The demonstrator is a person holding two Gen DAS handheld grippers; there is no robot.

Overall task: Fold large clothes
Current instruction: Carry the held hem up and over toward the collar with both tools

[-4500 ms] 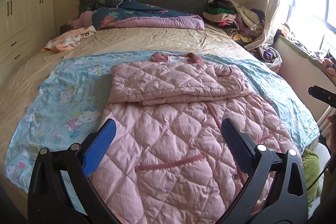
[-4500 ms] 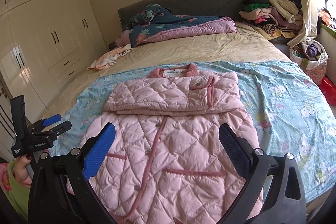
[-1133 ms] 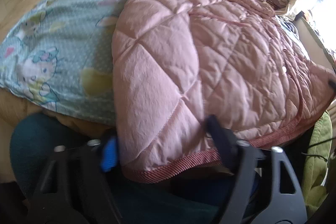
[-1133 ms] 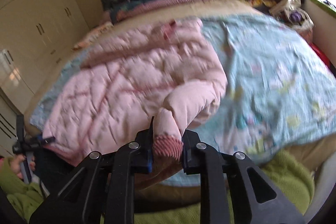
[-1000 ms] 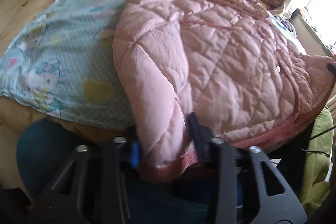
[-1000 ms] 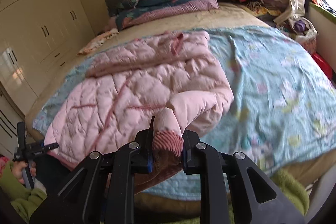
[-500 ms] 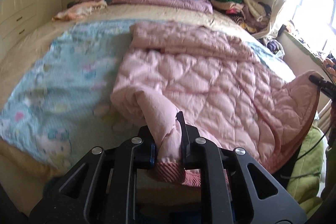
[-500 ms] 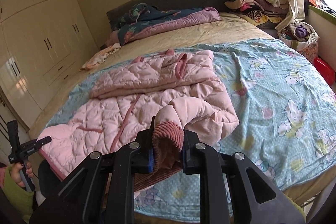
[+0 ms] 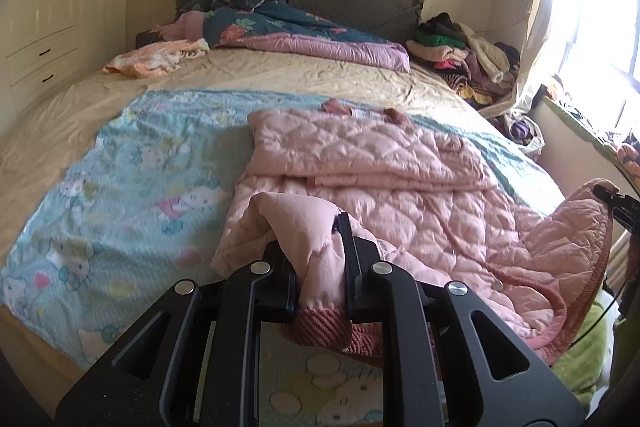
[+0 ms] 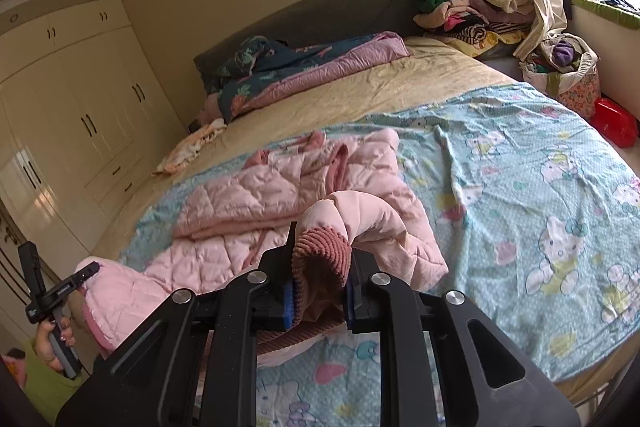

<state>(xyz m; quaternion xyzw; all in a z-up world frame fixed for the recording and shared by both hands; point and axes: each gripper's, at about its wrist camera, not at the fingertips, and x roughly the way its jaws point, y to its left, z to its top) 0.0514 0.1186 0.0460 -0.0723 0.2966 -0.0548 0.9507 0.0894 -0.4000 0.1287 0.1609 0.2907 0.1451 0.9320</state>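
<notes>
A pink quilted coat [image 9: 400,187] lies on a blue cartoon-print sheet [image 9: 132,187] on the bed, its sleeves folded across the chest. My left gripper [image 9: 316,259] is shut on the coat's bottom left corner, whose ribbed hem hangs below the jaws. My right gripper [image 10: 320,267] is shut on the coat's [image 10: 248,203] bottom right corner, the ribbed hem bunched between its blue pads [image 10: 287,305]. Both corners are lifted off the sheet [image 10: 540,211], and the lower coat sags between them. Each view shows the other gripper at its edge, the right one [image 9: 612,201] and the left one [image 10: 86,273].
A rumpled floral duvet [image 9: 288,27] lies by the grey headboard. A pile of clothes [image 9: 464,55] sits at the bed's far right corner, near the curtain and window. An orange garment [image 9: 156,59] lies far left. White wardrobes [image 10: 72,115] line the left wall. A red box [image 10: 616,121] stands on the floor.
My left gripper closed on the coat's bottom left corner and lifted it. The right gripper, gripping the other corner throughout, rose too, and both views now look out across the bed.
</notes>
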